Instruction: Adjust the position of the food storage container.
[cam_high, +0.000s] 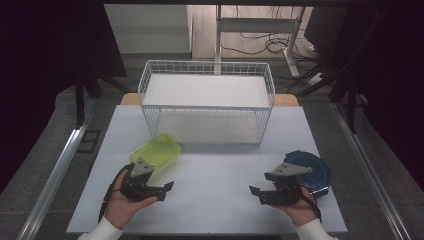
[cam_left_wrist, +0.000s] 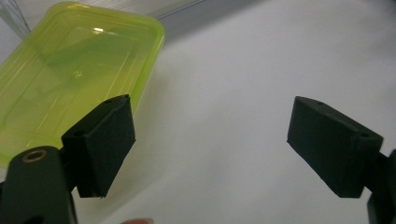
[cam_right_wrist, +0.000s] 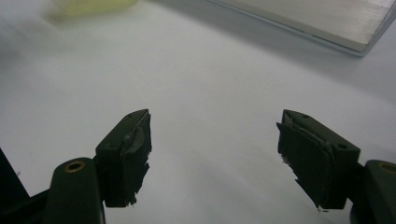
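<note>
Translucent lime-green rectangular container (cam_high: 156, 150) sits upright, empty, rounded corners.

The person wears white sleeves (cam_high: 102, 230), and each black gripper has a grey three-cornered plate (cam_high: 141, 167) above its jaws.

The right gripper (cam_high: 260, 191) hides part of the blue bowl (cam_high: 315, 170), perhaps a lid.
</note>
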